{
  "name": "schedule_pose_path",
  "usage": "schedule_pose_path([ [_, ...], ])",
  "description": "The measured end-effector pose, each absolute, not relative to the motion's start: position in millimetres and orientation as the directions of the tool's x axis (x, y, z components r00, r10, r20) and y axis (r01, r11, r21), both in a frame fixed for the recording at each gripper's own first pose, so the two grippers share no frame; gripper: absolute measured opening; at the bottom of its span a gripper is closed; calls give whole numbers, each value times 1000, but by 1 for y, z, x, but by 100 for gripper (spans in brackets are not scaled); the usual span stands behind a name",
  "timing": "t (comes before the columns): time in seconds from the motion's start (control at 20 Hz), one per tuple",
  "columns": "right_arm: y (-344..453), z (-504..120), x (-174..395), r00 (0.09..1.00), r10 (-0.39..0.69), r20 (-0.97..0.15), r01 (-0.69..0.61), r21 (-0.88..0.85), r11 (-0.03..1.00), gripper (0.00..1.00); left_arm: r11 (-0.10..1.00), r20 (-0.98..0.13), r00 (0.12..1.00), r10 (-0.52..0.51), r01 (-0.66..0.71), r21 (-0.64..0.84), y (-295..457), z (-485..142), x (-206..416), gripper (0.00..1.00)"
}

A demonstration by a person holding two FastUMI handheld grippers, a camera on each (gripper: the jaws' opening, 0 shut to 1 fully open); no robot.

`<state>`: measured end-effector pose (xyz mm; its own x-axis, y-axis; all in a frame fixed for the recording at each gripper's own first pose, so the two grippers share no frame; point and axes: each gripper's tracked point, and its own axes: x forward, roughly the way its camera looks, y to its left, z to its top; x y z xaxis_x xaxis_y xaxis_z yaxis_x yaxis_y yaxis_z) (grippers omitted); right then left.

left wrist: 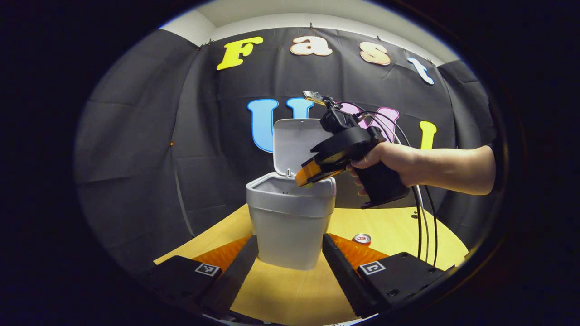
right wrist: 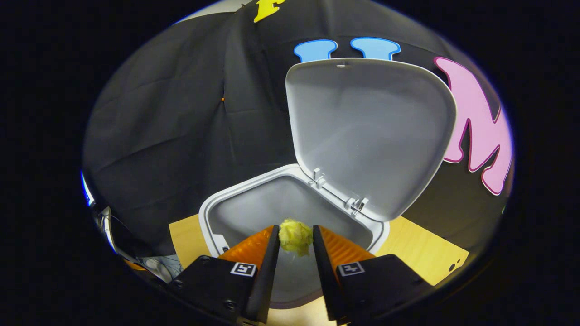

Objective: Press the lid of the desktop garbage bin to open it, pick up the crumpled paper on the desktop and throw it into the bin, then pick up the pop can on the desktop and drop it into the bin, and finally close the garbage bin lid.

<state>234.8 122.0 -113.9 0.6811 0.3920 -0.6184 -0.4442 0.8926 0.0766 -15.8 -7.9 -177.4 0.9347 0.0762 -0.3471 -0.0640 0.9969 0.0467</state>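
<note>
The crumpled paper [right wrist: 295, 235] is a small, pale yellow-green wad with a rough, creased surface. In the right gripper view it sits between the tips of the right gripper [right wrist: 294, 242], directly over the open mouth of the garbage bin [right wrist: 213, 213]. Both fingers [right wrist: 258, 246] appear to press on the wad, one on each side; the jaws are narrowed to the width of the paper.

The garbage bin is a light grey plastic container that tapers toward its base. Its lid [right wrist: 367, 131] stands raised on two hinges at the rear rim, inner face toward the camera. The interior wall of the bin is plain grey; its floor is hidden behind the fingers and the paper.

In the left gripper view the bin [left wrist: 290, 226] stands on the table [left wrist: 290, 294] between the fingers of the left gripper [left wrist: 290, 265]. These fingers are spread wide, one on each side of the bin's base, and whether they touch it cannot be told. The lid [left wrist: 292, 145] is upright behind the rim. The right gripper [left wrist: 312, 174], held by a hand [left wrist: 385, 160] with a bare forearm, is tilted down at the bin's front rim; black cables hang from it.

The pop can [left wrist: 361, 238] stands on the table to the right of the bin, near it but apart, its top end visible.

The table is a yellow wood-grain surface. Black cloth [left wrist: 136, 149] encloses the booth behind and at both sides, with a strip of white wall [left wrist: 272, 16] above it.
</note>
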Motion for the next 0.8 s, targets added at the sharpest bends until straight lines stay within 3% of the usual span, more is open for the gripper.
schedule_pose_path([
  [0.15, 118, -110, 233, 693, 398, -601, -450, 70, 890, 63, 997, -352, 933, 77, -71, 30, -9, -182, -23, 96],
  [0.2, 115, -106, 232, 704, 396, -589, -443, 72, 894, 93, 997, -353, 933, 72, -69, 22, -10, -183, -23, 96],
  [0.25, 111, -100, 230, 715, 398, -574, -434, 81, 897, 99, 998, -358, 931, 62, -62, 13, -11, -187, -23, 96],
  [0.55, 28, -54, 211, 860, 287, -421, -270, 101, 957, 98, 998, -390, 920, -50, 60, 14, -36, -223, 2, 96],
  [0.8, -81, -62, 172, 931, 68, -358, -49, 63, 997, 97, 974, -413, 884, -219, 224, -38, -90, -273, 30, 96],
])
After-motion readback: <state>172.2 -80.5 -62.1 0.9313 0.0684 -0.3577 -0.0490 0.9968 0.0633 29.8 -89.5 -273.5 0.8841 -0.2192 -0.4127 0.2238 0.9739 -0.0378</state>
